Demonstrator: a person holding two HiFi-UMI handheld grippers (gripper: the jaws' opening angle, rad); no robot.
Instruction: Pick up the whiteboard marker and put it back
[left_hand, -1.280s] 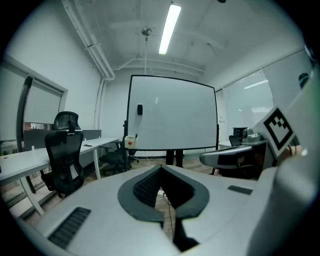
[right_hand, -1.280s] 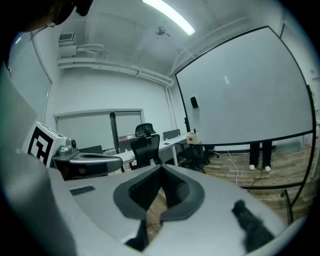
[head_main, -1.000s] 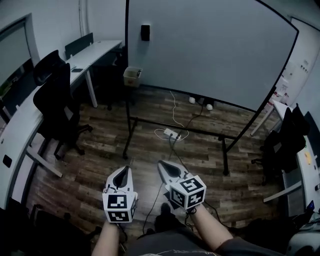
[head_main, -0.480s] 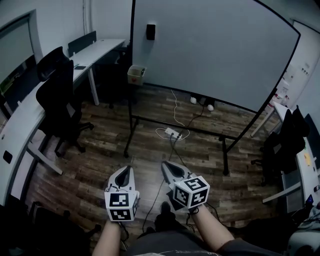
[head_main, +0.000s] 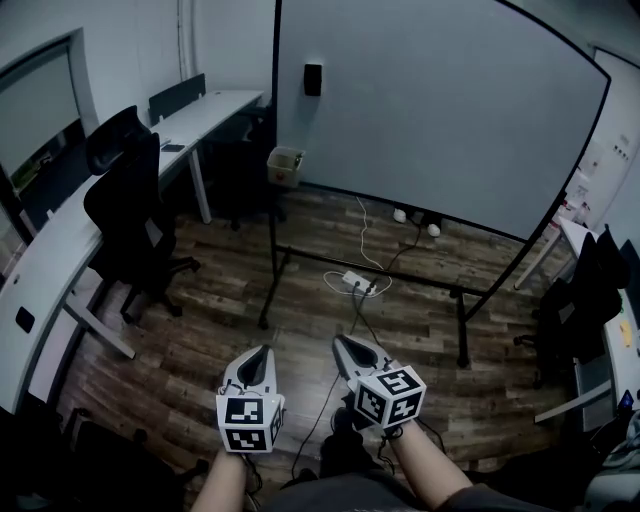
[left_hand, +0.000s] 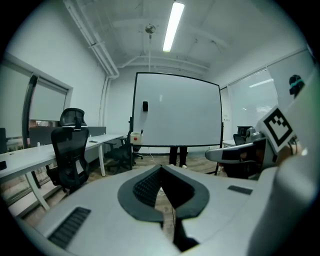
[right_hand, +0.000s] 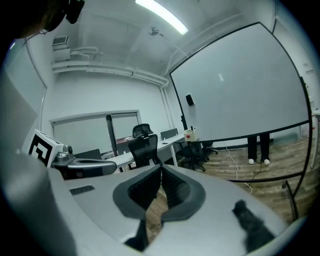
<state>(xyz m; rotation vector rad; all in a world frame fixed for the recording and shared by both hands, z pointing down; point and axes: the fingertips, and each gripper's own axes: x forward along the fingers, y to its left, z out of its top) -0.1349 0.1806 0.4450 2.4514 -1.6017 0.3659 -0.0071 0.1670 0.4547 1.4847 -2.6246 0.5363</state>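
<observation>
A large whiteboard (head_main: 440, 100) on a black wheeled stand (head_main: 370, 275) fills the far side of the room. At its left edge hangs a small pale box (head_main: 287, 164) (left_hand: 135, 138) (right_hand: 190, 134) with a dark stick poking out of it; I cannot tell whether that is the marker. A black eraser (head_main: 313, 79) sticks to the board. My left gripper (head_main: 263, 350) (left_hand: 161, 167) and right gripper (head_main: 340, 341) (right_hand: 161, 166) are held low and side by side, well short of the board. Both are shut with nothing between their pads.
A black office chair (head_main: 130, 215) and a long white desk (head_main: 60, 245) stand at the left. A power strip with cables (head_main: 362, 283) lies on the wood floor under the board. A person's shoes (head_main: 415, 214) show behind it. Another chair (head_main: 580, 300) stands at the right.
The head view has swung, so the whiteboard, box and desk sit further right in the picture. Both grippers stay shut and low, about where they were.
</observation>
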